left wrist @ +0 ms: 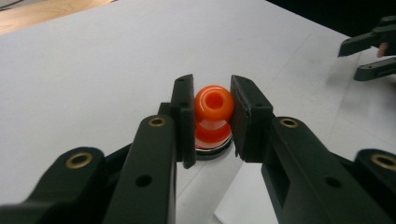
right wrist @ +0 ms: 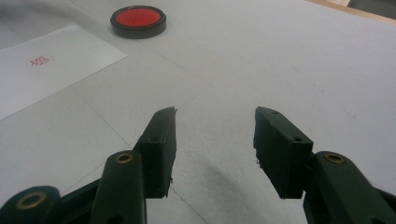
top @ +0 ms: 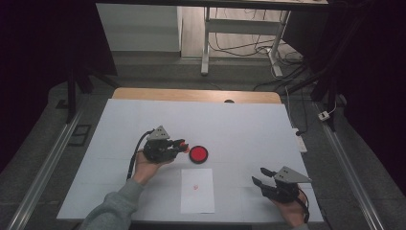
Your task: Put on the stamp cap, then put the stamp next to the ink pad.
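Note:
An orange stamp with a round knob sits between the jaws of my left gripper, which is shut on it near the middle of the table. Just to its right lies a round black ink pad with a red face. A white paper sheet in front of the pad bears a small red stamp mark. My right gripper rests low at the front right, open, with nothing between its jaws.
The table top is covered in white, with a wooden edge at the far side. Beyond it stand desk legs and loose cables on the floor. A power strip lies off the right edge.

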`<state>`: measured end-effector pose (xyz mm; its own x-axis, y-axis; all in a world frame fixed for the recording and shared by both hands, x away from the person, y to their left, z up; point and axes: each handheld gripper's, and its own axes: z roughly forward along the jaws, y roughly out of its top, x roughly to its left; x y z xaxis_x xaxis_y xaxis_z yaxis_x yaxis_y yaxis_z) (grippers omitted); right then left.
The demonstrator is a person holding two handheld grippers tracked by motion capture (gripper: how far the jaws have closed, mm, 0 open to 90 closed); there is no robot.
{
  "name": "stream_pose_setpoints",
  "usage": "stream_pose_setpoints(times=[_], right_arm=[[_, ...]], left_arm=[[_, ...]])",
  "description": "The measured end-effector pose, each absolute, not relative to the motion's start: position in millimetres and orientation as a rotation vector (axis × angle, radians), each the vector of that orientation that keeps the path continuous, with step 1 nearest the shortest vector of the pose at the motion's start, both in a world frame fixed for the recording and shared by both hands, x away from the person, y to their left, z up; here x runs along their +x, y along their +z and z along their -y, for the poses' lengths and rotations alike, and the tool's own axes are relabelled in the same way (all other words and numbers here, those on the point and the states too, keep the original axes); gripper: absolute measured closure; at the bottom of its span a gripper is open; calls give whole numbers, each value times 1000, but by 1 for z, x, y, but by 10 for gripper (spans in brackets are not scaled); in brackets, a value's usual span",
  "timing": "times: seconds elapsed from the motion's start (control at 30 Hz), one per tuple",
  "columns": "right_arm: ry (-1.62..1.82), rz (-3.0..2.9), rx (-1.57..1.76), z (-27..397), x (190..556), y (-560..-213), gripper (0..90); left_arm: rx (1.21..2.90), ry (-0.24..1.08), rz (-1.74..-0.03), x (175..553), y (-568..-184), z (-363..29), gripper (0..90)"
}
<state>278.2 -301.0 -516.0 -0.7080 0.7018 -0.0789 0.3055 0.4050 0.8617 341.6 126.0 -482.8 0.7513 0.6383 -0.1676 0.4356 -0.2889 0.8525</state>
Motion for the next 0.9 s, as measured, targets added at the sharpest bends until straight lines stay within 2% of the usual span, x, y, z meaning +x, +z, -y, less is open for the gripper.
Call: stream_pose_setpoints(times=[0.9], right_arm=[[1222, -2235, 870, 302, 276, -517, 485]], left_arm=[[1963, 258, -903, 373, -512, -124, 715]])
